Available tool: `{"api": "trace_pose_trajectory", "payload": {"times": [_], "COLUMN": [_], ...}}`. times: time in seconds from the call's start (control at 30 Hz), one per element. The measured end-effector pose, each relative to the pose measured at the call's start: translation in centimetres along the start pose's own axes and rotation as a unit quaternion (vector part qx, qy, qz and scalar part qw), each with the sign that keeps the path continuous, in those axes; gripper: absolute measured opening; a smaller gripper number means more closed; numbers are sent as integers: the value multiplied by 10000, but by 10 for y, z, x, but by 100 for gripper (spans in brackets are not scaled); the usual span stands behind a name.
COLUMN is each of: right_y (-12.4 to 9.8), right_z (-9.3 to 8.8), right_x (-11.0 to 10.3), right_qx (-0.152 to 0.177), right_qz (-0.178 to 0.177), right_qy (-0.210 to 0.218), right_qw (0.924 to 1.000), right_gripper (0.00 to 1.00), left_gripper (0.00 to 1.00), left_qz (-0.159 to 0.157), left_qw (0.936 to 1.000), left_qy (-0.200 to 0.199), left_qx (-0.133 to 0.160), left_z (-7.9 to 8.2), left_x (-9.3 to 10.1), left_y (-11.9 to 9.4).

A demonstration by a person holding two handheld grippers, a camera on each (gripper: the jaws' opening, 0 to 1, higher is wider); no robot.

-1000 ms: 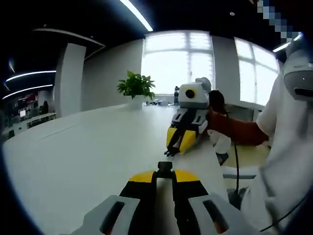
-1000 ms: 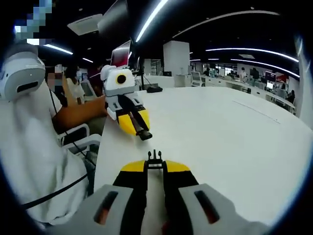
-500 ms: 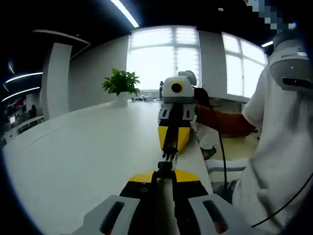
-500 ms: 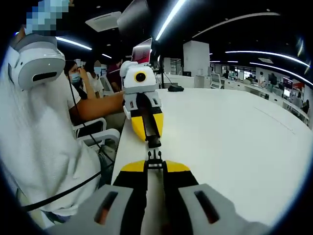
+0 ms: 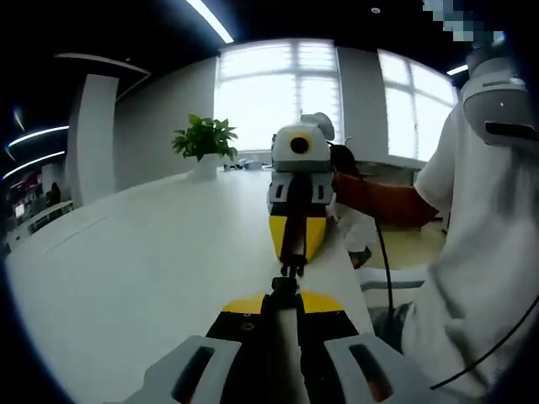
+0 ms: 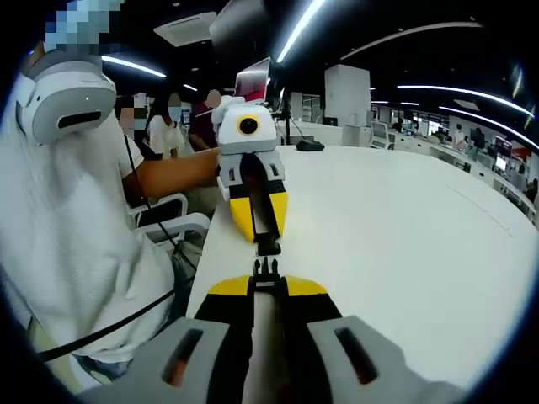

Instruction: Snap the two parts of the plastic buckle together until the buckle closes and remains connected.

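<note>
Centrally, the socket half (image 5: 285, 288) is clamped by the closed left gripper (image 5: 285, 296), the pronged half (image 6: 266, 271) by the closed right gripper (image 6: 266, 284), tips nearly touching above the white table (image 6: 404, 252). No writing can be read.

Both buckle halves, socket (image 5: 285, 284) and prongs (image 6: 267, 269), are showing black. Each hand-held gripper, left (image 5: 284, 296) and right (image 6: 267, 284), is showing yellow tips, black jaws, grey body. The tabletop (image 5: 143, 252) is showing plain white; the plant (image 5: 203, 138) at eleven o'clock, green.

Both views face each other closely across the table (image 5: 126, 269).
</note>
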State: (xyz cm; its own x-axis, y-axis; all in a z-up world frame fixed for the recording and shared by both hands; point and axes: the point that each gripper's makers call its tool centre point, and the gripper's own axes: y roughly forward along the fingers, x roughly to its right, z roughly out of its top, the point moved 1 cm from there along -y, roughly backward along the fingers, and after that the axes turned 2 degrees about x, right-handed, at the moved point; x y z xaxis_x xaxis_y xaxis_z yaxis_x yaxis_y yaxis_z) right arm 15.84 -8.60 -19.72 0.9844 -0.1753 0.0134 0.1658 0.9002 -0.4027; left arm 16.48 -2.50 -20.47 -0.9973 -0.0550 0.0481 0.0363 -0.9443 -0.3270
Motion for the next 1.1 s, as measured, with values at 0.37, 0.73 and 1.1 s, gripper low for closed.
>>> {"api": "trace_pose_trajectory", "payload": {"times": [0.37,0.73,1.1], "right_y": [5,9,12], "right_z": [3,3,4], "right_x": [21,32,35], "right_qx": [-32,-73,-17], "right_qz": [72,77,122], "right_qy": [-22,-66,-113], "right_qw": [10000,9999,9999], "right_gripper": [13,12,12], "left_gripper": [12,12,12], "left_qz": [-130,-204,-158], "left_qw": [9999,9998,9999], "left_qy": [84,14,56], "left_qx": [9,-18,12], "left_z": [1,2,3], "left_x": [-26,-36,-37], "left_y": [1,0,0]}}
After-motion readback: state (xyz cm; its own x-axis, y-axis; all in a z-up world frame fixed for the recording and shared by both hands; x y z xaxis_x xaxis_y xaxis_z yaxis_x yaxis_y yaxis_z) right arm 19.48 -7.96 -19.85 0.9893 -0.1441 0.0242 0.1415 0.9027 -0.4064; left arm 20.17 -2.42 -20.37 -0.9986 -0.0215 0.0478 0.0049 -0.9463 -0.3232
